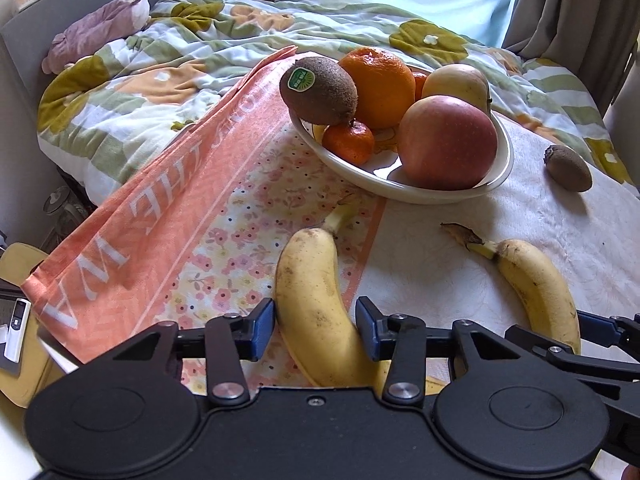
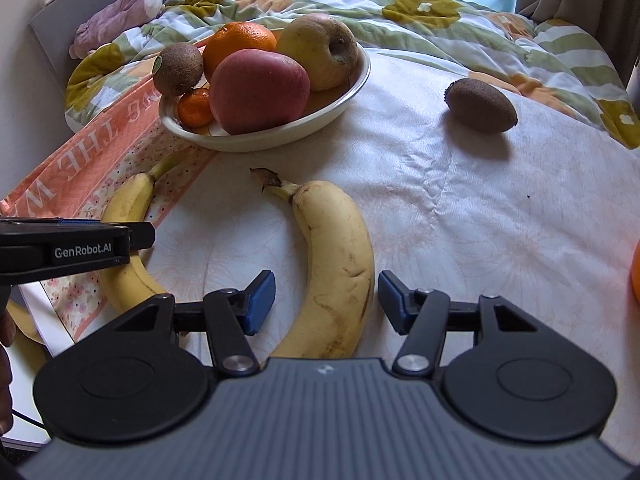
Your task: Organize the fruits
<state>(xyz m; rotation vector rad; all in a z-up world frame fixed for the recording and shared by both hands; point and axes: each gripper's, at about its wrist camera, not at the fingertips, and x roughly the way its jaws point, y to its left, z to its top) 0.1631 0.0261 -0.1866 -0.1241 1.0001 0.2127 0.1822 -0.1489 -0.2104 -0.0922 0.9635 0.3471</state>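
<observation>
A white bowl holds a red apple, a yellow apple, an orange, a kiwi and small mandarins. Two bananas lie on the table in front of it. My left gripper is open with its jaws on either side of the left banana. My right gripper is open with its jaws on either side of the right banana. Neither pad visibly presses the fruit. A loose kiwi lies to the right.
A pink cloth with white letters covers the table's left part, a white cloth the rest. A bed with a flowered quilt lies behind. Part of an orange fruit shows at the right edge.
</observation>
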